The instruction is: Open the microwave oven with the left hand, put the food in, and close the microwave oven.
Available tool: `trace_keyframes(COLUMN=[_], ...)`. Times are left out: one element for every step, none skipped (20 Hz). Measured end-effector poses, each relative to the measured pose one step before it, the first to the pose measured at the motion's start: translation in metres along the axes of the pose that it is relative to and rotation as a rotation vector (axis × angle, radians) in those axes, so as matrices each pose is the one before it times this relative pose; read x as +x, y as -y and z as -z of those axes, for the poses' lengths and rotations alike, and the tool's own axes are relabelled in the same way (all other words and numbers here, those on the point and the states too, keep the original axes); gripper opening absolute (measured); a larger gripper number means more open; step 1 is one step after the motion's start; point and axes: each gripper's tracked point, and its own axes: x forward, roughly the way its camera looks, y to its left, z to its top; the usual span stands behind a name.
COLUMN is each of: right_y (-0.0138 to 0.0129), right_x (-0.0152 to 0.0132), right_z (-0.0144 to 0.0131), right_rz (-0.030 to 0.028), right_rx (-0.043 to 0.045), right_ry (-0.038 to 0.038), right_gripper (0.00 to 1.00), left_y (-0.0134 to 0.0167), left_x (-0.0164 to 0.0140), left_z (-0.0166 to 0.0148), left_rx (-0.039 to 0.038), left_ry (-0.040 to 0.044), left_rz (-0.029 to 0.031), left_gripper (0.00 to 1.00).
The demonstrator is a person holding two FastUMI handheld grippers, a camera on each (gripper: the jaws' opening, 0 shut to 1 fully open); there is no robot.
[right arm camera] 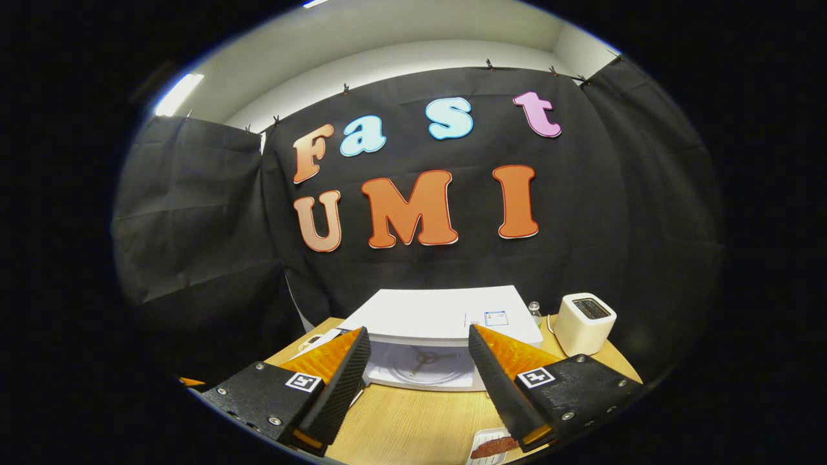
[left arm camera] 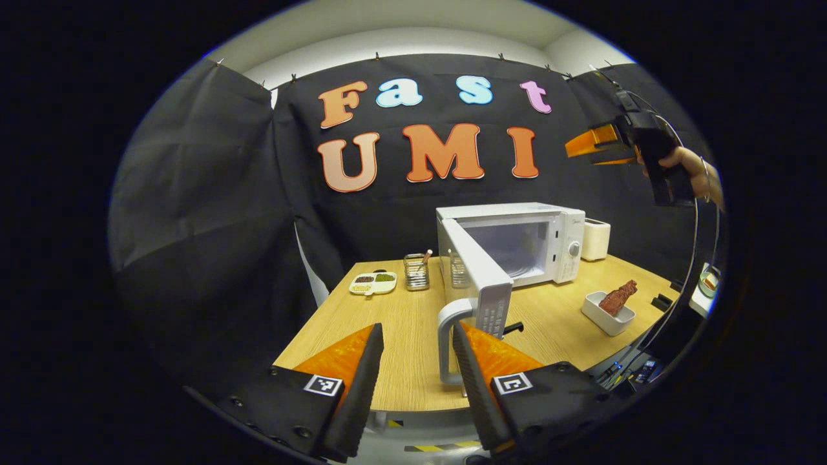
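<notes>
In the left gripper view we see the left gripper (left arm camera: 417,361) held low at the near edge of the desk (left arm camera: 387,316), its jaws standing open with nothing between them. The microwave (left arm camera: 517,242) sits toward the back of the desk with its door (left arm camera: 475,278) swung wide open toward us; the door's handle (left arm camera: 449,342) stands just beside the gripper's right-hand finger, and we cannot tell whether they touch. The food (left arm camera: 617,297), a reddish-brown piece, lies in a white dish (left arm camera: 606,314) on the desk, to the right of the microwave and in front of it. A toaster (left arm camera: 595,239) stands just right of the microwave. Left of the door we see a glass jar (left arm camera: 417,271) and a small plate (left arm camera: 373,283) of seeds.

High at the right of that view a hand (left arm camera: 694,171) holds the right gripper (left arm camera: 591,147) well above the microwave.

In the right gripper view the right gripper (right arm camera: 420,387) looks down past the microwave's top (right arm camera: 439,313) into its open cavity (right arm camera: 420,365), jaws apart and empty. The toaster (right arm camera: 585,323) stands to the right, and the food (right arm camera: 494,447) lies in its dish at the bottom edge.
</notes>
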Motion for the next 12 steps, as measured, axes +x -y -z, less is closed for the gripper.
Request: trace_keyframes(right_y=[0.00880, 0.00557, 0.00448, 0.00592, 0.00672, 0.00975, 0.01033, 0.01158, 0.01160, 0.01147, 0.01267, 0.01355], right_x=[0.00377, 0.00204, 0.00183, 0.00245, 0.00066, -0.00004, -0.00059, -0.00235, -0.00103, -0.00020, -0.00212, -0.00264], right_z=[0.00009, 0.00071, 0.00100, 0.00301, 0.00254, 0.00462, 0.00399, 0.00548, 0.00496, 0.00467, 0.00632, 0.00700], right_rz=[0.01541, 0.00672, 0.00029, 0.00079, 0.00223, 0.00970, 0.01544, 0.02179, 0.02248, 0.02069, 0.02745, 0.02448], right_rx=[-0.00196, 0.00947, 0.01806, 0.02115, 0.01948, 0.01736, 0.01389, 0.01277, 0.01285, 0.00837, 0.00821, 0.01118], right_ry=[0.00697, 0.00593, 0.00474, 0.00256, 0.00210, 0.00041, -0.00164, -0.00210, -0.00104, 0.00254, 0.00026, 0.00078], right_gripper=[0.94, 0.94, 0.95, 0.95, 0.95, 0.95, 0.94, 0.94, 0.94, 0.94, 0.94, 0.94], left_y=[-0.00190, -0.00179, 0.00010, 0.00294, 0.00273, 0.00215, 0.00283, 0.00110, 0.00032, 0.00230, 0.00399, 0.00346], left_x=[0.00085, -0.00151, 0.00001, -0.00004, -0.00006, 0.00208, 0.00248, 0.00169, 0.00242, 0.00192, 0.00327, 0.00061], left_z=[-0.00781, -0.00548, -0.00471, -0.00654, -0.00694, -0.00693, -0.00706, -0.00334, -0.00329, -0.00333, -0.00321, -0.00263], left_rx=[0.00326, 0.00393, -0.00256, -0.00927, -0.00554, -0.00112, 0.00089, 0.00077, -0.00741, -0.01652, -0.02127, -0.01704], left_ry=[0.00901, 0.00557, 0.00458, 0.00528, 0.00804, 0.01149, 0.00676, 0.00634, 0.00213, 0.00065, 0.00468, 0.00092], left_rz=[-0.00999, -0.01184, -0.00533, 0.00063, 0.00393, 0.00740, 0.00815, 0.00759, 0.00057, 0.00901, 0.01229, 0.00947], left_gripper=[0.65, 0.68, 0.70, 0.65, 0.65, 0.65, 0.70, 0.70, 0.70, 0.70, 0.70, 0.70])
